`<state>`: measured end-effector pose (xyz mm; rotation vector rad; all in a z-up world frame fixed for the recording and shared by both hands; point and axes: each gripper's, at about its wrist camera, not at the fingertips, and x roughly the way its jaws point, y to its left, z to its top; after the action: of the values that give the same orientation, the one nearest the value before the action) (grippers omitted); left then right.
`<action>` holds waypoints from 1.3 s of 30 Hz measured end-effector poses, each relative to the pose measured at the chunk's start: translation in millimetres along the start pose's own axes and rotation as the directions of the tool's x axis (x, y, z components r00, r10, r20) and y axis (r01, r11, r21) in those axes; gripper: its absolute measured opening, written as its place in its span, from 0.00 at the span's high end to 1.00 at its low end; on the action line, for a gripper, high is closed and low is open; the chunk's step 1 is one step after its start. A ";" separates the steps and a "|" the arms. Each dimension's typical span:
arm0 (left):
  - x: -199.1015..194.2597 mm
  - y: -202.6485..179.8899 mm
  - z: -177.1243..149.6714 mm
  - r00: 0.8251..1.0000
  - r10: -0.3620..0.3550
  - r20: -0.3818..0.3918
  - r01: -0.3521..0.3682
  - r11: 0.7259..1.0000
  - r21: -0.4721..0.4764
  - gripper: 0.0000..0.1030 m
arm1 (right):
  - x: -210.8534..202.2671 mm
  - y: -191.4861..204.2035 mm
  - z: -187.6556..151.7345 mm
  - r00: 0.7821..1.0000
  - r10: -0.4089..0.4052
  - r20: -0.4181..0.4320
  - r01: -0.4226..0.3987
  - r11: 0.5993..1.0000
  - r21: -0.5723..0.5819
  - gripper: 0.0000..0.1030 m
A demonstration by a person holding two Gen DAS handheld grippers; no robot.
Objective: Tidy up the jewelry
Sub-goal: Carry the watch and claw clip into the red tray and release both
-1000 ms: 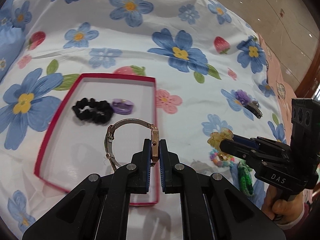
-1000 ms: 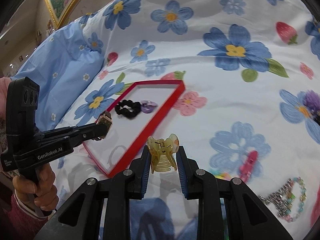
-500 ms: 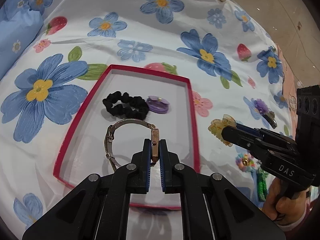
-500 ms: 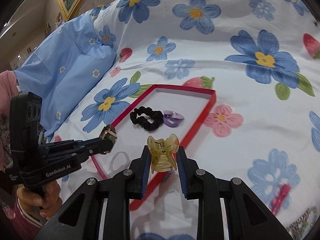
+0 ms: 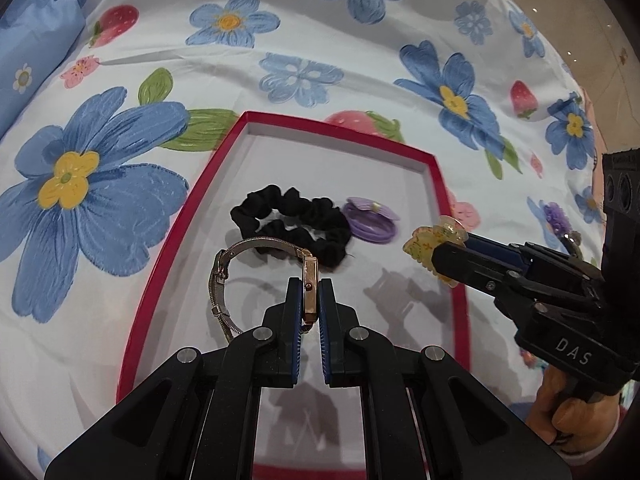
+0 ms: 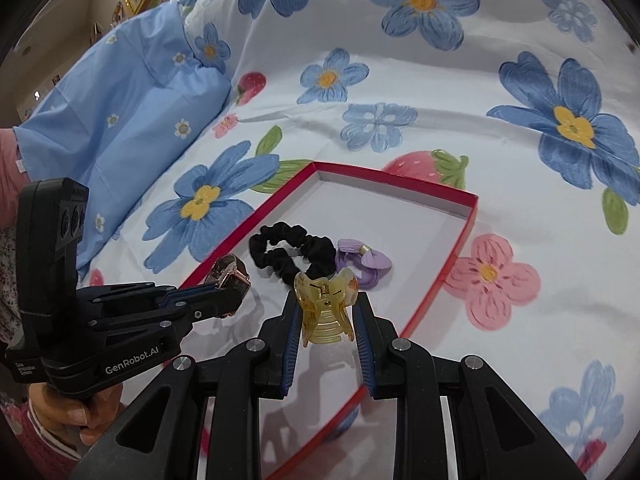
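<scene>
The left gripper [image 5: 310, 300] pinches a watch [image 5: 309, 288] by its rose-gold case, edge-on between the 2 pads, jaws nearly together. The mesh strap [image 5: 224, 276] loops out to the left and hangs over the tray [image 5: 160, 280]. The right gripper [image 6: 326, 320] clamps a yellow claw clip [image 6: 325, 306] across its hinge, jaws narrow, teeth pointing back toward the camera. Both grippers hover above the tray's near half; whether the strap touches the floor is hard to tell.

The tray is shallow, red-rimmed and white inside, lying on a flowered sheet [image 5: 280, 40]. In it lie a black scrunchie [image 5: 292, 228] and, just beside it on the right, a purple hair tie [image 5: 370, 222] with a small bow. The clip is translucent with orange flecks.
</scene>
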<state>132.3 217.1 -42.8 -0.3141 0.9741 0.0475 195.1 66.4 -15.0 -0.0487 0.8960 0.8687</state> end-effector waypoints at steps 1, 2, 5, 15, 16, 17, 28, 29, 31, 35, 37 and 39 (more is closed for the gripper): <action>3.6 1.8 1.5 1.000 0.003 -0.004 -0.003 1.000 -0.002 0.94 | 4.8 0.1 1.8 1.000 -0.005 -0.006 0.005 1.000 -0.005 0.75; 6.7 3.2 2.8 1.000 0.004 -0.008 -0.004 1.000 -0.003 0.94 | 8.1 -0.2 2.8 1.000 -0.007 -0.010 0.007 1.000 -0.008 0.75; 16.0 7.6 5.3 1.000 0.014 -0.025 -0.014 1.000 -0.010 0.94 | 20.9 -0.6 5.9 0.999 -0.020 -0.028 0.020 0.999 -0.026 0.75; 34.8 13.2 5.7 0.998 0.026 -0.065 -0.028 0.999 -0.018 0.94 | 44.6 -2.4 1.4 0.996 -0.038 -0.082 0.034 0.998 -0.051 0.75; 35.3 13.4 5.7 0.998 0.026 -0.066 -0.028 0.999 -0.018 0.93 | 44.6 -1.7 1.5 0.996 -0.039 -0.081 0.035 0.998 -0.054 0.75; 35.4 13.5 5.9 0.997 0.027 -0.066 -0.028 0.999 -0.018 0.93 | 45.0 -1.0 1.7 0.996 -0.039 -0.082 0.035 0.998 -0.057 0.74; 27.9 13.8 6.7 0.997 0.051 -0.050 -0.053 0.998 -0.025 0.73 | 47.3 -1.6 2.6 0.996 -0.029 -0.084 0.025 0.999 -0.048 0.73; 26.3 13.5 6.6 0.997 0.056 -0.046 -0.057 0.998 -0.022 0.73 | 47.2 -1.3 3.0 0.996 -0.027 -0.085 0.024 0.999 -0.046 0.72; 23.4 12.2 6.0 0.997 0.063 -0.041 -0.063 0.998 -0.017 0.73 | 45.8 -1.3 3.0 0.996 -0.023 -0.084 0.020 0.999 -0.040 0.68; 17.3 11.7 4.9 0.997 0.069 -0.033 -0.070 0.997 -0.017 0.70 | 41.3 -1.3 2.4 0.997 -0.022 -0.079 0.019 0.999 -0.035 0.62; 13.9 12.2 3.6 0.997 0.069 -0.028 -0.070 0.997 -0.025 0.70 | 38.8 -0.9 1.4 0.997 -0.022 -0.078 0.019 0.999 -0.034 0.62; 9.2 13.3 1.4 0.997 0.067 -0.025 -0.068 0.997 -0.032 0.70 | 35.8 -0.5 0.4 0.997 -0.021 -0.075 0.019 0.999 -0.032 0.62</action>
<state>136.3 229.3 -52.9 -0.3127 1.0082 0.1221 207.1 89.1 -39.9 -0.1184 0.9509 0.8668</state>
